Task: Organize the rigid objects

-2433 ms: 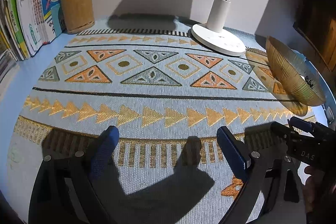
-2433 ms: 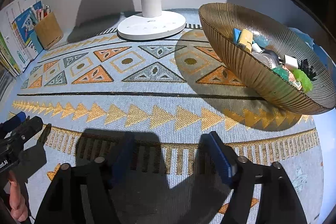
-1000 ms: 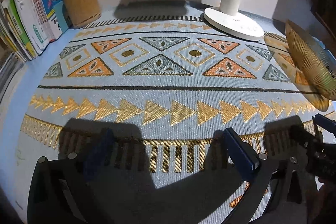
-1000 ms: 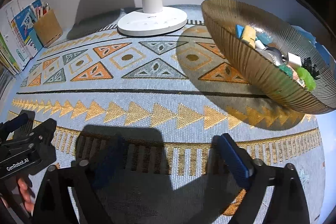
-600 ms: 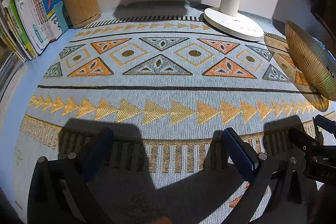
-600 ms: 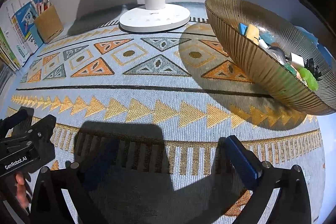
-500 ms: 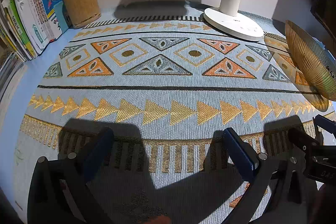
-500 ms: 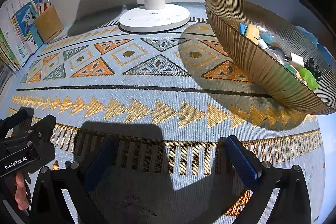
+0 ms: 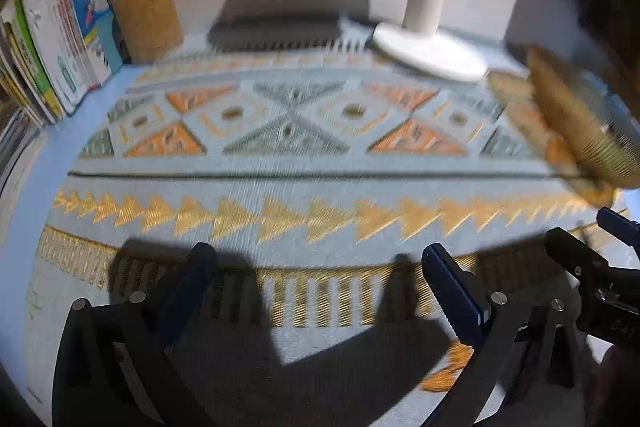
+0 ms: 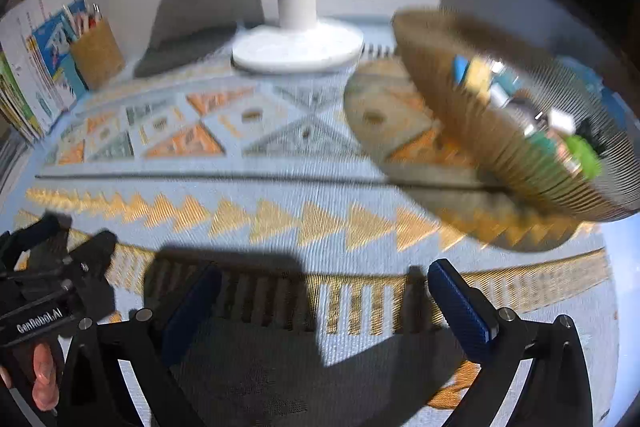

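Nearest in each wrist view are the blue-padded jaws. The left gripper (image 9: 320,283) has its jaws spread wide with nothing between them, hanging over the fringed near edge of the mat (image 9: 304,187). The right gripper (image 10: 324,295) is likewise released and empty, over the same striped border. Each gripper shows at the edge of the other's view: the right one at the lower right of the left view, the left one at the lower left of the right view, where a hand (image 10: 44,379) grips its handle.

Both views are blurred. The mat covers the desk (image 9: 24,195), with a row of gold triangles just past the jaws, then a thin dark line, then a band of orange and grey triangles and diamonds.

To the right, on the mat, sits a ribbed gold bowl (image 10: 480,163), tilted in the right view so that its inside shows. The small things (image 10: 532,115) lie inside it: blue, yellow, white and green pieces, too smeared to name singly. The bowl is well apart from both grippers.

Farther back stands a white lamp (image 10: 296,47) on a round base near the wall. At the far left corner are a pen cup (image 9: 146,21) and, just beside it, upright books (image 9: 60,39).
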`<state>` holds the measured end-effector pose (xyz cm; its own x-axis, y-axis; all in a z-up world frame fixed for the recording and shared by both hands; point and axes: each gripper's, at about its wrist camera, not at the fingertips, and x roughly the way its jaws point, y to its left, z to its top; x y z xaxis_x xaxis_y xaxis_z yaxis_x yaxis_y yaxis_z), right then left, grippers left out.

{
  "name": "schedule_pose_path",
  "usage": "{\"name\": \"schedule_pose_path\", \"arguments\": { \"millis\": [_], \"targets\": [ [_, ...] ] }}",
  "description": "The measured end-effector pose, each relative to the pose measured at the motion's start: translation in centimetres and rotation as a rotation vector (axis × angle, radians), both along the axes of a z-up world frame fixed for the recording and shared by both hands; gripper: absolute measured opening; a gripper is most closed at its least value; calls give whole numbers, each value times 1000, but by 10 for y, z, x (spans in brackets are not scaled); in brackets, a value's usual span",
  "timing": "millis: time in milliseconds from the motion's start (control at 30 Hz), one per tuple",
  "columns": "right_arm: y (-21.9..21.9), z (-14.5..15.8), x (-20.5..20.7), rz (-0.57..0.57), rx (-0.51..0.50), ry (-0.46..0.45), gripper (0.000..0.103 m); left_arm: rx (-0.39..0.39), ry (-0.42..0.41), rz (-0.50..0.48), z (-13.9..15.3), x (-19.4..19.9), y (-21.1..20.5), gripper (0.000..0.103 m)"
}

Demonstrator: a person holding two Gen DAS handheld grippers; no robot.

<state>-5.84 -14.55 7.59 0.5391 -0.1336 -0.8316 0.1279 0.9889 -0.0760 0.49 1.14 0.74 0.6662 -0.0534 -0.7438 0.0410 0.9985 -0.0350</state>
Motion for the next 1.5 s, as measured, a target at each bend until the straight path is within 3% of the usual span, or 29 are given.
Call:
{"name": "schedule_pose_path", "arguments": {
  "millis": [100, 400, 800, 1033, 1233, 1500],
  "targets": [
    [1, 8, -8, 5, 7, -58, 103, -5, -79, -3, 10, -11, -5, 102],
    [2, 7, -10, 6, 27, -50, 103, -24, -110, 4, 15, -16, -3, 102],
    [-4, 3, -5, -12, 42, -23, 103, 9, -42, 1, 5, -8, -10, 102],
    [-4, -8, 4, -12, 33, 43, 103, 53, 71, 41, -10, 6, -10, 103],
    [-3, -19, 10, 8, 55, 110, 103, 28, 78, 38, -11, 7, -6, 103],
    [1, -21, 11, 11, 22, 116, 103, 28, 79, 38, -12, 7, -7, 103]
  ]
}}
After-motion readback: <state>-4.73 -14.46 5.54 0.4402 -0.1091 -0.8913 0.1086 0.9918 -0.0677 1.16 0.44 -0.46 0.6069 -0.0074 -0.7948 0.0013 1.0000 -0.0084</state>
